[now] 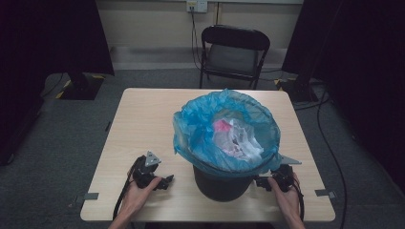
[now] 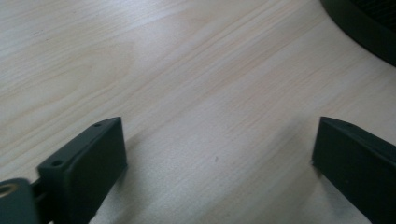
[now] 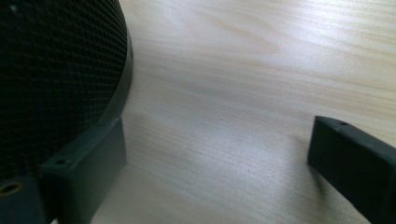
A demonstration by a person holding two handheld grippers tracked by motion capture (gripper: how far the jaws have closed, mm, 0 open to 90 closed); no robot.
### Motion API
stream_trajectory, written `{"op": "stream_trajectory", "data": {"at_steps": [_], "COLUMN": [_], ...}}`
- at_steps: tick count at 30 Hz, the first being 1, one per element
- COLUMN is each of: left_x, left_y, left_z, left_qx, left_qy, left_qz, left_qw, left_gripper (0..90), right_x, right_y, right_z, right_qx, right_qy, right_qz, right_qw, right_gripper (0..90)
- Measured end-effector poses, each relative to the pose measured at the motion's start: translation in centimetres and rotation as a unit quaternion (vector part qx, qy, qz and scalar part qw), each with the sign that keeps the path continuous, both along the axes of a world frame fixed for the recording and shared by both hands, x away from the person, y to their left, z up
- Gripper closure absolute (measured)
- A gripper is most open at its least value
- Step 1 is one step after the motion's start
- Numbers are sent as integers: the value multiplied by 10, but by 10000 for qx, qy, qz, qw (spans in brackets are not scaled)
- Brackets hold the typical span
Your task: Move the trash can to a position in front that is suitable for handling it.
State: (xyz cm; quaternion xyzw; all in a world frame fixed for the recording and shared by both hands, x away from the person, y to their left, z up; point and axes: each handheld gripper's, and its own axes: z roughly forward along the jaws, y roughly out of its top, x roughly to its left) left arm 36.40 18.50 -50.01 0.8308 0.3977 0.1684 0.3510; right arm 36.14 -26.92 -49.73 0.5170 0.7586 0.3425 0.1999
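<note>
A black mesh bin (image 1: pixel 220 183) stands upright near the table's front edge, lined with a blue bag (image 1: pixel 200 129) holding crumpled waste.

Table (image 1: pixel 143 124): pale wood-grain top, smooth, faint sheen, fine streaks plain in both gripper views. Bin (image 1: pixel 219 183): black mesh, matt, with a solid smooth band at the foot. Bag (image 1: pixel 200 119): thin blue plastic film, translucent, crinkled, slightly glossy. Inside, crumpled white plastic (image 1: pixel 236 138), shiny at the creases. Left gripper (image 2: pixel 219 158) and right gripper (image 3: pixel 217 158): 2 jaws each of matt black plastic, flat-faced. Chair (image 1: pixel 234 50): dark padded seat, black metal frame. Floor: grey carpet, rough.
</note>
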Motion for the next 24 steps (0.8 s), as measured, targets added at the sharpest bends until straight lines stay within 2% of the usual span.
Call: {"op": "stream_trajectory", "data": {"at_steps": [1,2,3,4,5,6,8,9,11,12,14,16,17,19,22,24], "left_x": [-1,-2,-3,-4,-6,-7,-9,-10,-12,-13,-15,-16,-18,-20,-17,-18], "left_y": [1,0,0,0,-1,-2,-2,-2,-3,-4,-6,-10,-13,-21,-32,-39], "left_z": [1,1,2,3,4,5,7,10,15,18,26,34,38,43,48,49], "left_qx": [38,26,-13,65,115,117,-69,-155,-237,-347,-545,-815,-864,-834,-832,-631], "left_qy": [-7,-22,-9,-51,-117,-159,-110,-144,-174,-189,-250,-267,-297,-387,-321,-490], "left_qz": [-22,-31,-54,-48,-8,-28,-44,-78,-105,-117,-194,-349,-432,-532,-666,-616], "left_qw": [10000,10000,10000,10000,9999,9998,9999,9997,9995,9991,9980,9957,9949,9943,9938,9949], "left_gripper": [77,96,122,158,162,153,161,166,167,166,169,174,175,176,174,173], "right_x": [-1,-1,-2,-3,-5,-6,-8,-11,-16,-18,-22,-25,-26,-30,-34,-36], "right_y": [-1,-2,-2,-2,-1,-1,-1,-1,-3,-4,-6,-8,-8,-9,-10,-10], "right_z": [2,3,5,7,10,13,18,21,28,30,39,46,49,54,57,57], "right_qx": [29,73,166,193,130,179,420,485,567,626,582,750,792,839,833,828], "right_qy": [-22,-52,-36,-50,-181,-163,-81,-109,-218,-266,-346,-371,-390,-449,-433,-444], "right_qz": [19,83,161,149,138,210,310,311,324,330,362,300,304,307,373,356], "right_qw": [10000,9999,9997,9997,9997,9995,9986,9983,9976,9971,9970,9960,9956,9950,9949,9949], "right_gripper": [195,220,163,128,187,187,173,201,200,203,210,210,212,215,220,220]}}
